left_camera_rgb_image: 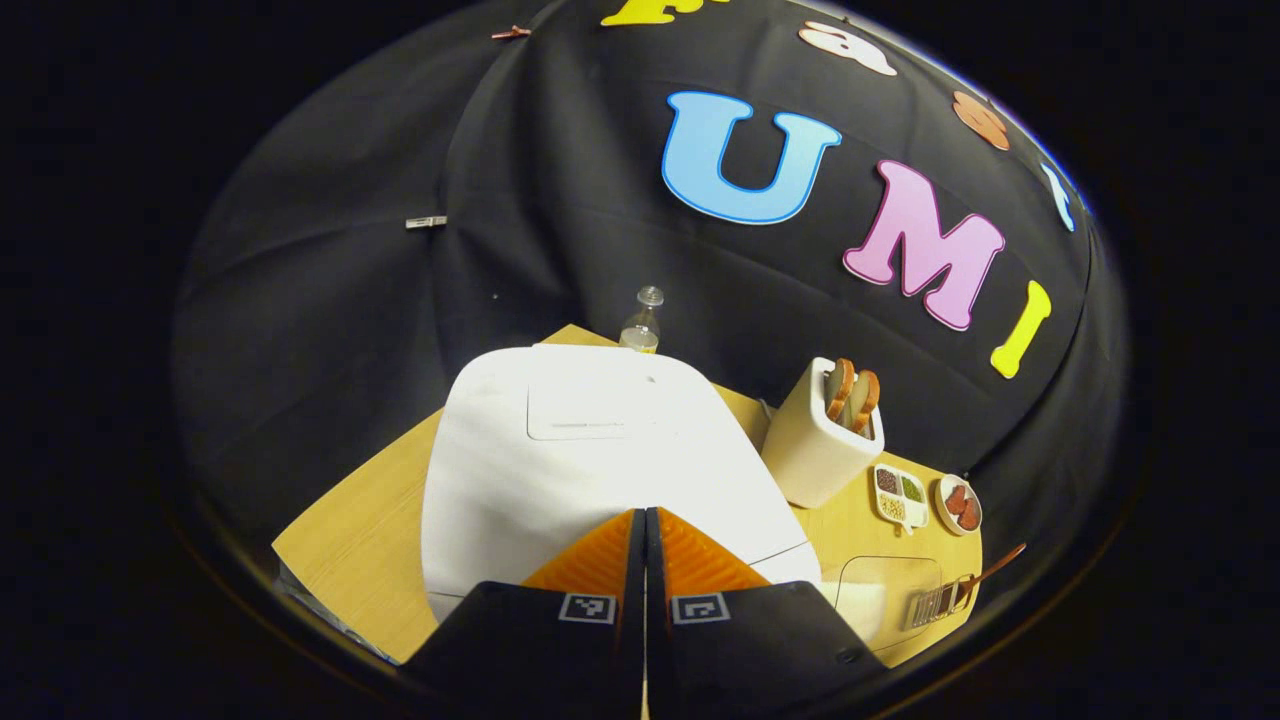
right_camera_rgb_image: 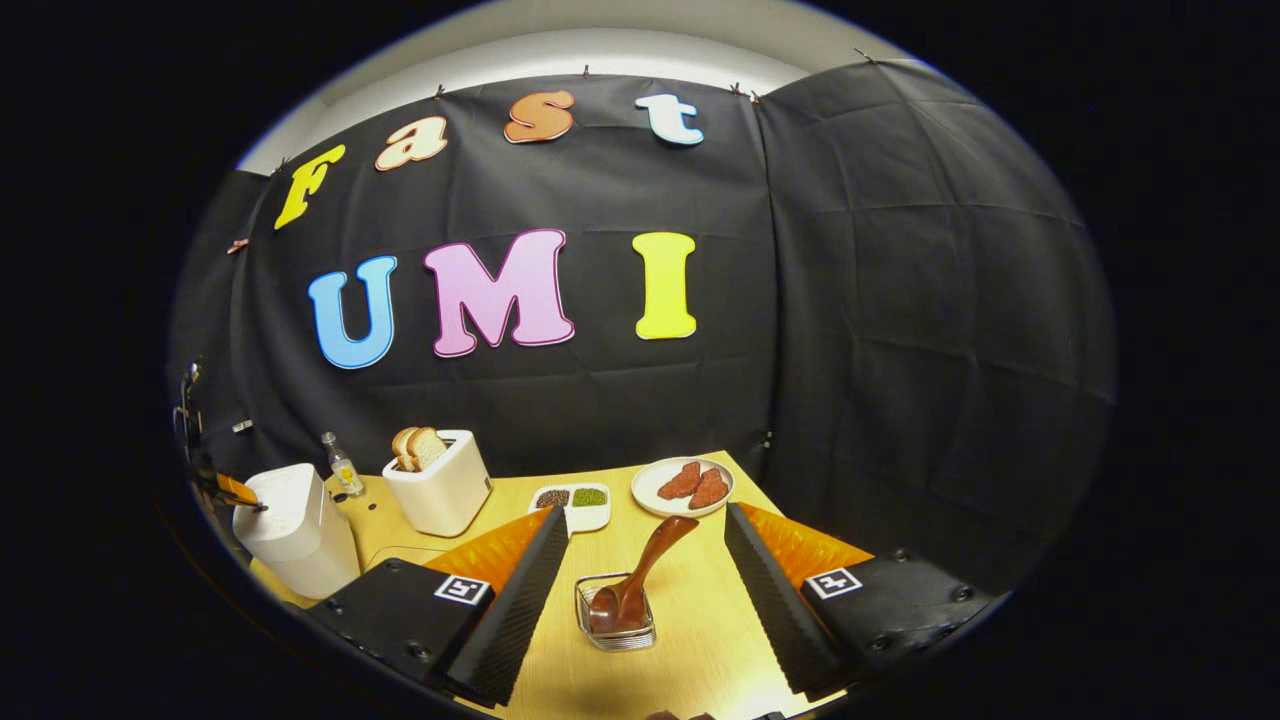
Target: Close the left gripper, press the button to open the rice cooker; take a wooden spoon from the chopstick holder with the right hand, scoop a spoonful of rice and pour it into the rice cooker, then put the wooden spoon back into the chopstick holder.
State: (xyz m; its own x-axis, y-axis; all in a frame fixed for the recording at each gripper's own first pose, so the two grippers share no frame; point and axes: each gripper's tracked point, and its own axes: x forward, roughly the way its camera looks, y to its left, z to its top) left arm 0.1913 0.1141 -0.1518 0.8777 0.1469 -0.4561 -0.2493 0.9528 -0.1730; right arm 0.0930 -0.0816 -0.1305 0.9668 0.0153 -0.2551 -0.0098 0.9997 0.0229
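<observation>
Left gripper (left_camera_rgb_image: 645, 520) is hovering, jaws closed together, over the rice cooker (left_camera_rgb_image: 590, 450).
Button press is pending; right gripper (right_camera_rgb_image: 640, 560), jaws wide, is facing the wooden spoon (right_camera_rgb_image: 640, 570).

The left gripper view looks steeply down from close above the rice cooker (left_camera_rgb_image: 590, 450), whose lid spreads just ahead of the meeting jaws. The right gripper view sits farther back and lower, facing the booth's back wall across the table (right_camera_rgb_image: 700, 610) — the chopstick holder (right_camera_rgb_image: 617, 610) lies between its spread jaws. Both share the cooker, toaster (left_camera_rgb_image: 815, 445) and dishes — seen from opposite ends.
</observation>
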